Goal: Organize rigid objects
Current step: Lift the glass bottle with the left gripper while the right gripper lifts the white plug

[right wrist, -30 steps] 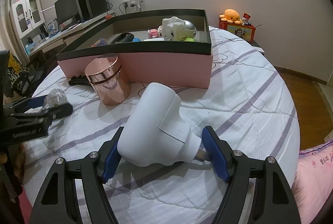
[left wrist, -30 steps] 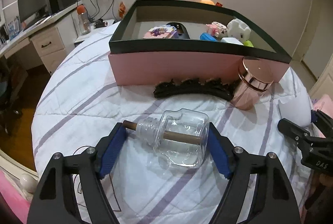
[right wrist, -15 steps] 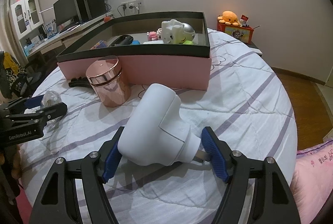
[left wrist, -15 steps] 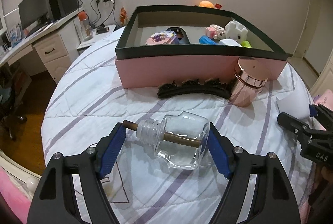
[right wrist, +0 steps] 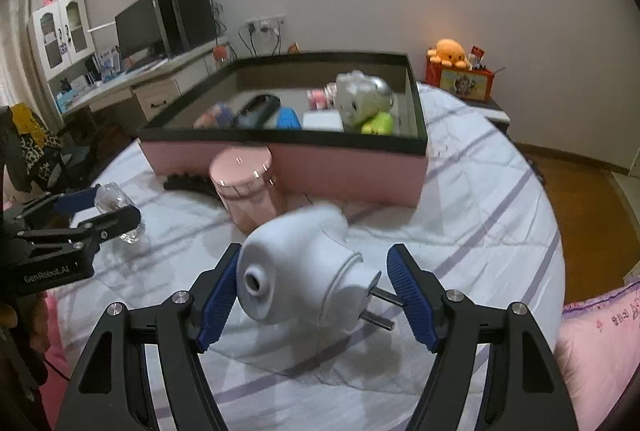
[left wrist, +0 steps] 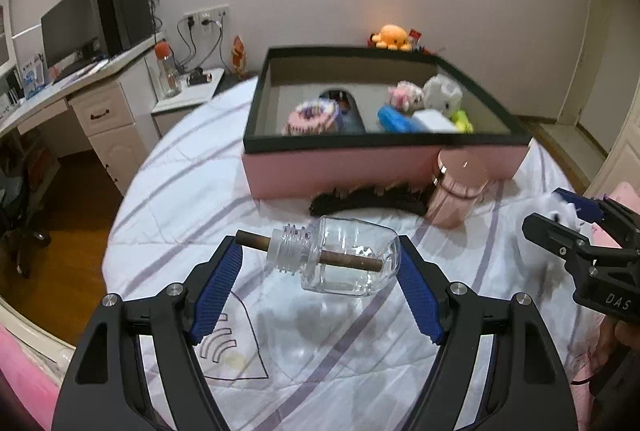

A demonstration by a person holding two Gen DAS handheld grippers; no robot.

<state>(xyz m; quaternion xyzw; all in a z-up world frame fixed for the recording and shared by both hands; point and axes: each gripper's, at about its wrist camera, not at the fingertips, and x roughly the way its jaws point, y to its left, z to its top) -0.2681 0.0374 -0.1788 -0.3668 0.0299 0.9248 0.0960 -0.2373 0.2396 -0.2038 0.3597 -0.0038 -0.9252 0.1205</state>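
Note:
A clear glass bottle (left wrist: pixel 356 255) with a brown stick through its neck lies sideways in my left gripper (left wrist: pixel 318 259), which is shut on it. The bottle hangs above the striped bed cover and casts a shadow. My right gripper (right wrist: pixel 314 271) is shut on a white plug-in device (right wrist: pixel 296 271): the left pad presses its body and the metal prongs meet the right pad. It too is off the bed. Ahead stands a pink box with a black rim (left wrist: pixel 360 171) (right wrist: pixel 352 171) holding several small toys. The other gripper shows at the edge of each view.
A rose-gold canister (left wrist: pixel 456 191) (right wrist: pixel 248 187) and a black hair claw (left wrist: pixel 360 203) (right wrist: pixel 188 185) lie against the box's front wall. A desk with a monitor (left wrist: pixel 72 31) stands to the left, off the round bed. A pink pillow (right wrist: pixel 600 331) lies at the right.
Both grippers have risen off the bed with their objects, so more of the box's inside shows. The white device has tipped, and its round opening now faces the camera.

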